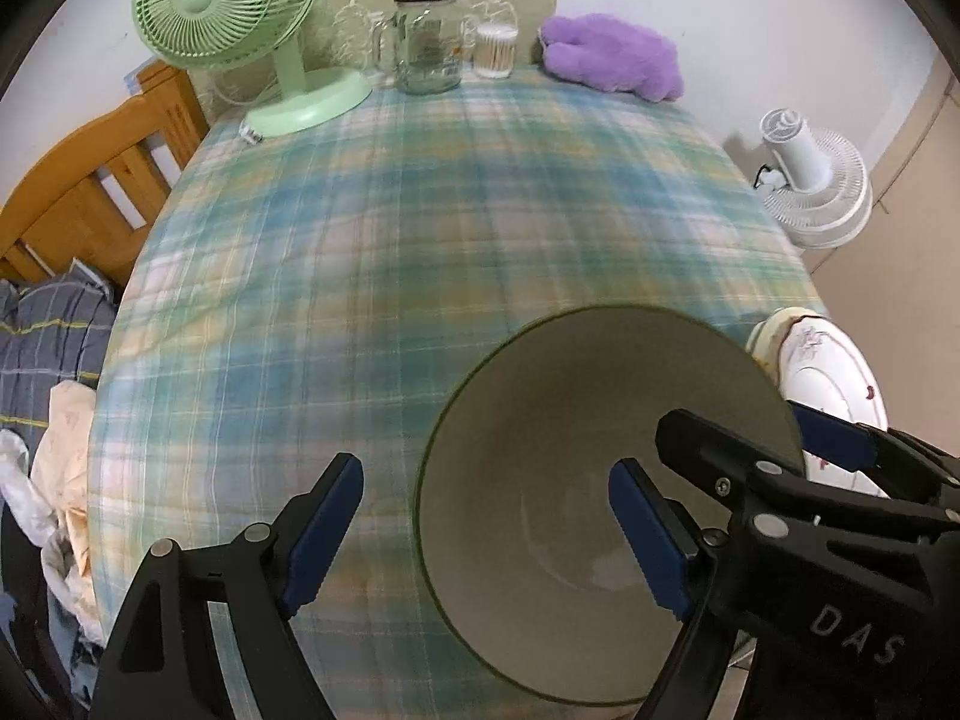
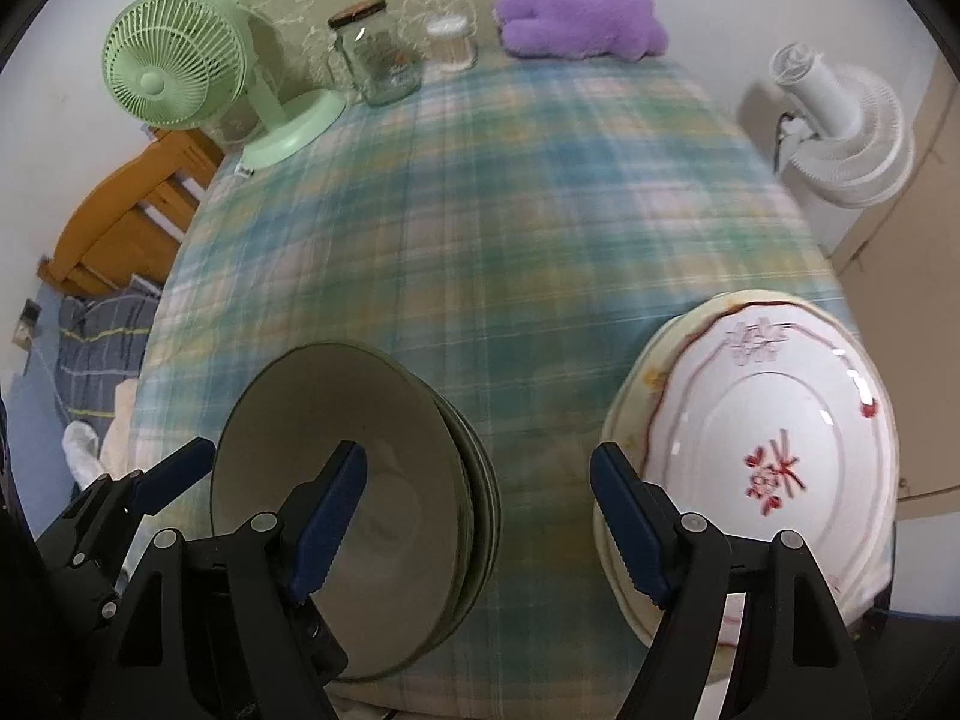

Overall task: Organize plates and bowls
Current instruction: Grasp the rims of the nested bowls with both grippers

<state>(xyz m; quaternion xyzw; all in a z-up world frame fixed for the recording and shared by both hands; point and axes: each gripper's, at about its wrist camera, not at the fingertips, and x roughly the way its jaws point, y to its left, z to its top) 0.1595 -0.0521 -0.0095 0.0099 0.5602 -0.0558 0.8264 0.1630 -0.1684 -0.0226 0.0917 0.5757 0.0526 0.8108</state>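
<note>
On the plaid tablecloth (image 2: 480, 210), at seven o'clock in the right wrist view, stacked green bowls (image 2: 360, 480) sat beside the left gripper (image 1: 486, 534), jaws spread; the right gripper (image 2: 480, 522), also spread, hung between them and floral plates (image 2: 780, 450) at four o'clock.

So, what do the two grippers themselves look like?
Both hand-held grippers, left and right, have black plastic frames with silver rivets and blue fingers with toothed inner edges. White letters "DAS" mark the right one. No cables or sleeves are visible.

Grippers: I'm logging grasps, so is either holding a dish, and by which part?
Nothing is held. The left gripper and the right gripper are both open, above the bowl stack and plates.
</note>
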